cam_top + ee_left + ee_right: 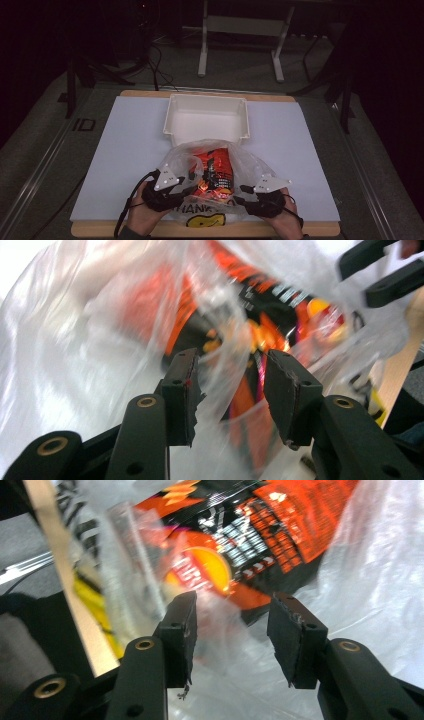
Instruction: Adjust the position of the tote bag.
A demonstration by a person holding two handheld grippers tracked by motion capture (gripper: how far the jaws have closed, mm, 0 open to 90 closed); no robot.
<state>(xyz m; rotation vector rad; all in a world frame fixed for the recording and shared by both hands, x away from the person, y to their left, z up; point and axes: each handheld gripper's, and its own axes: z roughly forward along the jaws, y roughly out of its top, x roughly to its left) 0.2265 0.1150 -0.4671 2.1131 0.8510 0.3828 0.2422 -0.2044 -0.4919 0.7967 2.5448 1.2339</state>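
Snack packet (216,170), orange and black, is lying inside a clear plastic bag (250,167) at the near edge of the tabletop (130,150), just in front of an empty white bin (207,116). Both hands are working at the bag from the near side, one on each flank, most likely to spread its mouth so the packet can be reached or tipped out toward the bin.

Left tongs (230,390) are standing open, jaws apart, with a fold of the clear film rising between them; they are not yet pinching it, as far as the left gripper view shows. Right tongs (231,630) are likewise open, hovering over the film with the packet's printed end just beyond their tips. In the high view the left tongs (187,181) and right tongs (241,191) are pointing inward toward each other, low against the bag.

Placing the bin right behind the bag is keeping the transfer short. Thin, slippery film is likely to bunch or slide, so each grip will need a firm bite on a single layer.
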